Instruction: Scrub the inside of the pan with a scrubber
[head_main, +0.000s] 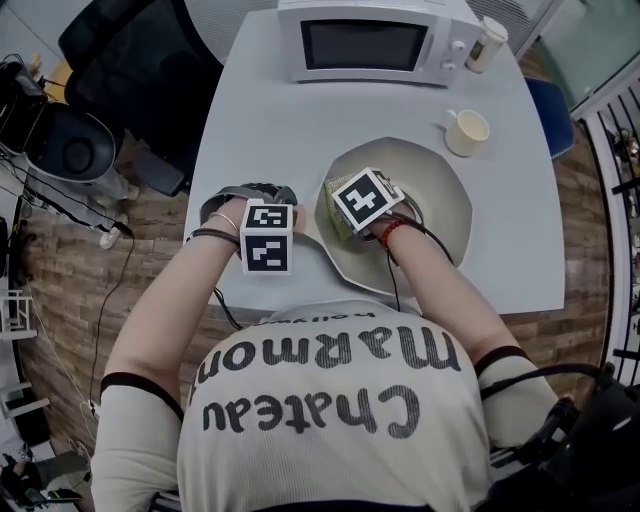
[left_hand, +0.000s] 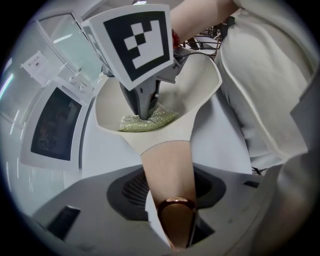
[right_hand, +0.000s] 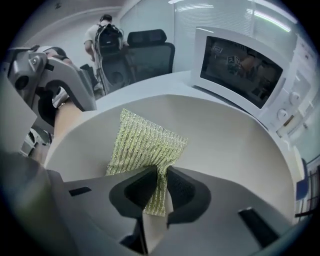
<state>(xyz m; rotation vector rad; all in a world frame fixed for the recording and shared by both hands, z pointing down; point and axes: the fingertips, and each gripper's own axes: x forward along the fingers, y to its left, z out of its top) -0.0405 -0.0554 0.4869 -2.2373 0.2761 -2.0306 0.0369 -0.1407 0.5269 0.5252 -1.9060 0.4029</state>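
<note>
A wood-patterned floor (head_main: 60, 300) was seen left of the pale grey counter (head_main: 260, 120). The left tongs (left_hand: 172, 187) were clamped on the pan handle (left_hand: 167, 160). The pan (head_main: 445, 200) was set on the counter's near half, and the scrubber (right_hand: 142, 145) was pinched inside it by the right tongs (right_hand: 159, 187). A microwave (head_main: 365, 45) and a cup (head_main: 467, 131) were placed farther back.

Matt, smooth pan (right_hand: 225, 150), glittery ribbed mesh-cloth scrubber (right_hand: 142, 145), smooth, perhaps wooden handle (left_hand: 167, 172), matt pale tabletop (head_main: 250, 120)

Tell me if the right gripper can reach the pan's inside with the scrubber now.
Probably yes. The right gripper, shut on the scrubber, is already down inside the open pan with nothing between them. The left gripper grips the handle off to the side.
</note>
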